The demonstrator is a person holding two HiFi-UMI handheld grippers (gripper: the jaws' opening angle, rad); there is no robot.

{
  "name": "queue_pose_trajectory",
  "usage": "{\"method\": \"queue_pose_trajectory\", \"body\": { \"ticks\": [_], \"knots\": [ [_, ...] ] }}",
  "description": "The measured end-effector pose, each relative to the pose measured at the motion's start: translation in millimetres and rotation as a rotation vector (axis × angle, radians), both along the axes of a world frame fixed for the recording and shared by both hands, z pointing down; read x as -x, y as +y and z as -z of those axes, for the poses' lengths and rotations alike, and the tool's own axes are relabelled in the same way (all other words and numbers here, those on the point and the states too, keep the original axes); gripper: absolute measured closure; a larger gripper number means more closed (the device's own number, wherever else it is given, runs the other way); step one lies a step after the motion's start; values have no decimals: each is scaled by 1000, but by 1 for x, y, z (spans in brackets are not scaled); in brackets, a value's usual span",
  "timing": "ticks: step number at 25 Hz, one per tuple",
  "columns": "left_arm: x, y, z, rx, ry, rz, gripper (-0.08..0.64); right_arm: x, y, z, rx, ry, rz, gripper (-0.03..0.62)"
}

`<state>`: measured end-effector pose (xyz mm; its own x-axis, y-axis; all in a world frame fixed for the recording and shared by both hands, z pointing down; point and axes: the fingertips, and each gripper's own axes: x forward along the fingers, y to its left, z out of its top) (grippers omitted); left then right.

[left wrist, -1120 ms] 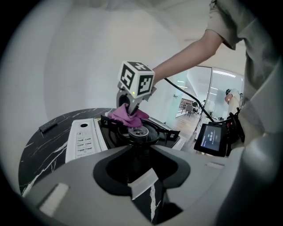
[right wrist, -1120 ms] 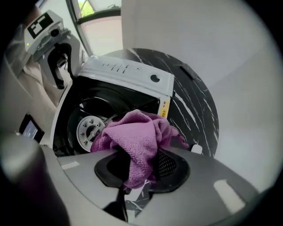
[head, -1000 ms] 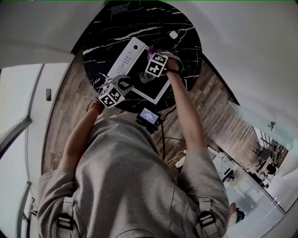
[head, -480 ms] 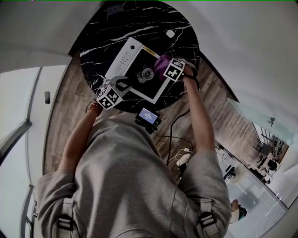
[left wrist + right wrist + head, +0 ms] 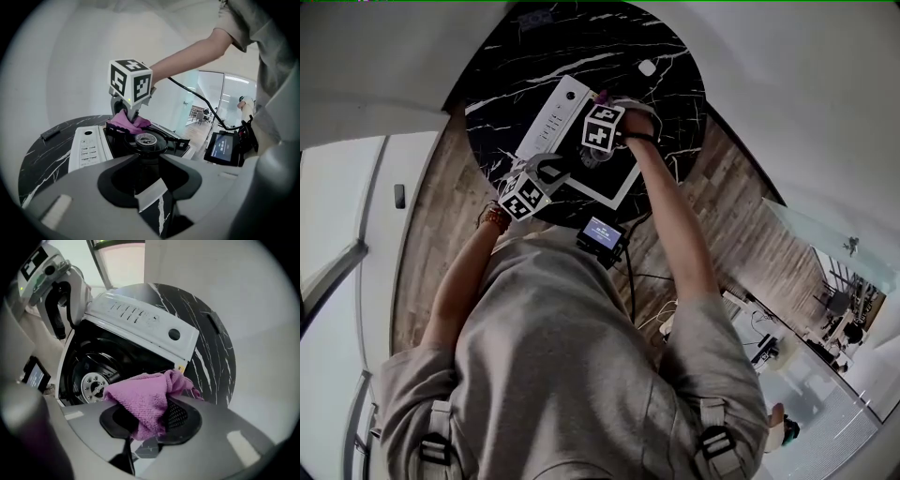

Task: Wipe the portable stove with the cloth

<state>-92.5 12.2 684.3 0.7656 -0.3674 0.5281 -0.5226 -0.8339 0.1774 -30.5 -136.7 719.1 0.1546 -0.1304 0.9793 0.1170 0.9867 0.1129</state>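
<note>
The portable stove (image 5: 581, 155) sits on a round black marble table (image 5: 656, 47); it has a black top, a central burner (image 5: 93, 386) and a white control panel (image 5: 551, 117). My right gripper (image 5: 150, 416) points steeply down and is shut on a purple cloth (image 5: 140, 399). It presses the cloth (image 5: 126, 123) onto the stove's far edge beside the panel (image 5: 140, 317). In the head view the right gripper (image 5: 602, 122) covers most of the cloth. My left gripper (image 5: 546, 169) is at the stove's near corner, jaws closed on its white rim (image 5: 150, 194).
A small device with a lit screen (image 5: 600, 232) hangs at the table's near edge, with a cable trailing from it. A small white object (image 5: 648, 67) and a dark flat object (image 5: 539, 17) lie on the table's far side. Wood floor surrounds the table.
The right gripper swept the cloth to the stove's right side half a second ago, then back left toward the control panel. The left gripper has stayed put.
</note>
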Motion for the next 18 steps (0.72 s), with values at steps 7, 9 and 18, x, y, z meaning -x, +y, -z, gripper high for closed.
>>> {"method": "queue_pose_trajectory", "body": {
  "ticks": [7, 9, 18],
  "knots": [
    [7, -3, 15, -29, 66, -32, 403, -8, -5, 77, -118, -565, -418, 453],
    [13, -11, 41, -102, 127, -28, 366, 0, 7, 108, -137, -745, -460, 453],
    [-9, -41, 139, -260, 265, -163, 265, 78, 96, 171, -97, -1010, -275, 453]
  ]
}}
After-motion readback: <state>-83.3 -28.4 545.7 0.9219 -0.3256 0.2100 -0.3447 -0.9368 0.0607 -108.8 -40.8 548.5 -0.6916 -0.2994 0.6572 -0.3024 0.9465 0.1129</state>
